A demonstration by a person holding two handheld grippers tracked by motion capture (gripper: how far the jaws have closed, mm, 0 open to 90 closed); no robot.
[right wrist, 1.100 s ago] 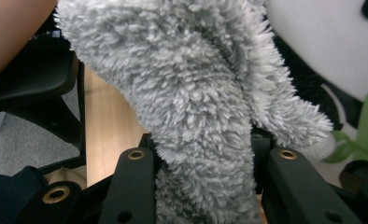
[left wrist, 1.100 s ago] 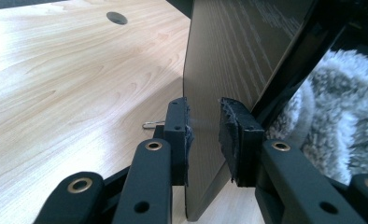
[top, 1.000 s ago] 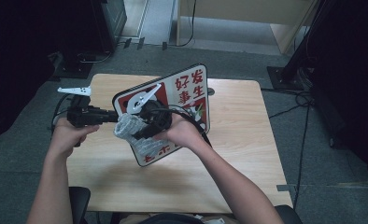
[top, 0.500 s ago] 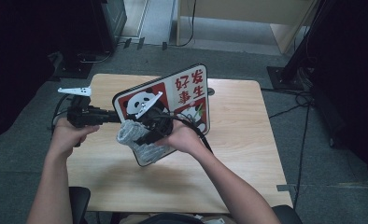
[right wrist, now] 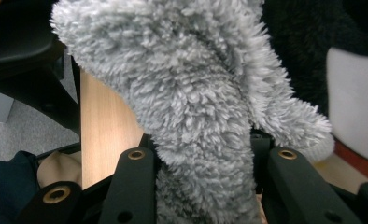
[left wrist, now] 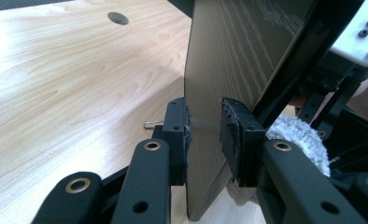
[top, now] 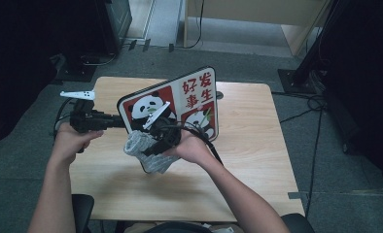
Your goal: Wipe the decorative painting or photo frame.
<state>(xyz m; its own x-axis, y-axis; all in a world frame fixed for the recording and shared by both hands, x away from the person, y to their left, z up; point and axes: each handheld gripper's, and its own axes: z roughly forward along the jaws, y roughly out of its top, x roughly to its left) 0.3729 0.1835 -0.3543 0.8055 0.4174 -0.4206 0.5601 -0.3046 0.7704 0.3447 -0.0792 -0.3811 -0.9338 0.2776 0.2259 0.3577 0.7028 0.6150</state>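
The left gripper (left wrist: 203, 135) clamps its 2 jaws on the edge of the panda board (top: 180, 104), holding it tilted above the table (top: 257, 160). The right gripper (right wrist: 203, 154) pinches a grey fluffy cloth (top: 143, 150) against the board's lower face.

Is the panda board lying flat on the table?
No, the panda board stands tilted on its edge on the table, with the left gripper clamped on its side.

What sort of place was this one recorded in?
Probably an office or lab corner set up for recording: a small wooden table on grey carpet, loose cables on the floor, and dark equipment cabinets behind it.
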